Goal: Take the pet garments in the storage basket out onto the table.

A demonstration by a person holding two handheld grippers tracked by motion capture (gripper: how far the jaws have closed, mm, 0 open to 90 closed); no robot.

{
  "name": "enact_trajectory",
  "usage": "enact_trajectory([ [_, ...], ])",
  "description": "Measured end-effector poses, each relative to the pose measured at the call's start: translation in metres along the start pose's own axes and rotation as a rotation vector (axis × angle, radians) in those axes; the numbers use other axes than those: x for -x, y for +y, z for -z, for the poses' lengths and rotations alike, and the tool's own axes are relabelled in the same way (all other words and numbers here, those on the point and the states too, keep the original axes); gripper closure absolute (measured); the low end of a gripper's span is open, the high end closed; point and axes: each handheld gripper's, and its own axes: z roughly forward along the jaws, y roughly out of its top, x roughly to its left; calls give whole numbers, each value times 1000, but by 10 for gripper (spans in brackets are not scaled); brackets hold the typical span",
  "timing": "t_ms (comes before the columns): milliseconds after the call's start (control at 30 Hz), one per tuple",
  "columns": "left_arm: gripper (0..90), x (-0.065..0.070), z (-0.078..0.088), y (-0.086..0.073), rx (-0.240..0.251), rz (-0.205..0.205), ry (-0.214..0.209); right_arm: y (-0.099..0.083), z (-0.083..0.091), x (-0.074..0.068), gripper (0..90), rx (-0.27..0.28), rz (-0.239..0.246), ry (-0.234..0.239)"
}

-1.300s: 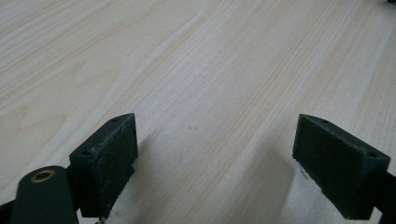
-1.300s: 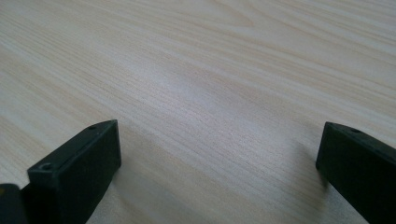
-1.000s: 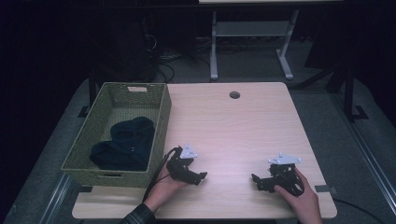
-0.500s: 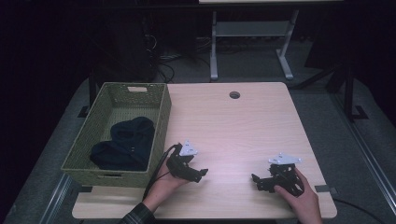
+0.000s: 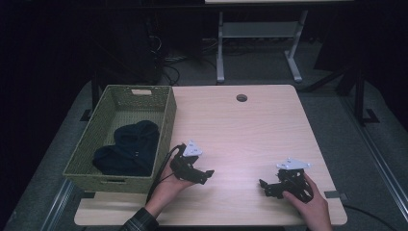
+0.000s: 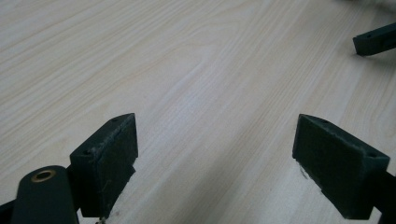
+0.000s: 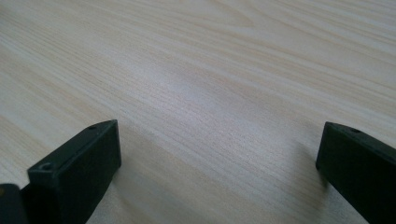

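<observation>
The left gripper [image 5: 208, 174] sits low over the near left of the table [image 5: 250, 125] with its jaws spread wide on nothing, and the right gripper [image 5: 263, 186], near right and well apart from it, has its jaws spread just as wide and empty. Both gripper views bring out the pale wood grain between matte black rectangular pads [image 6: 108, 158], and the left gripper view catches a dark jaw tip [image 6: 376, 39] at its far right. The high view adds a green woven basket [image 5: 166, 125] on the left holding dark, soft cloth [image 5: 127, 149], and a round hole [image 5: 241, 97] near the far edge; no writing is readable.
</observation>
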Motion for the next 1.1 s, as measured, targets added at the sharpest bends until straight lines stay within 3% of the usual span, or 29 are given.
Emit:
enact_trajectory([
  [1100, 138, 0, 18, 24, 25, -2, -18, 0, 0, 0, 0, 1, 2, 0],
])
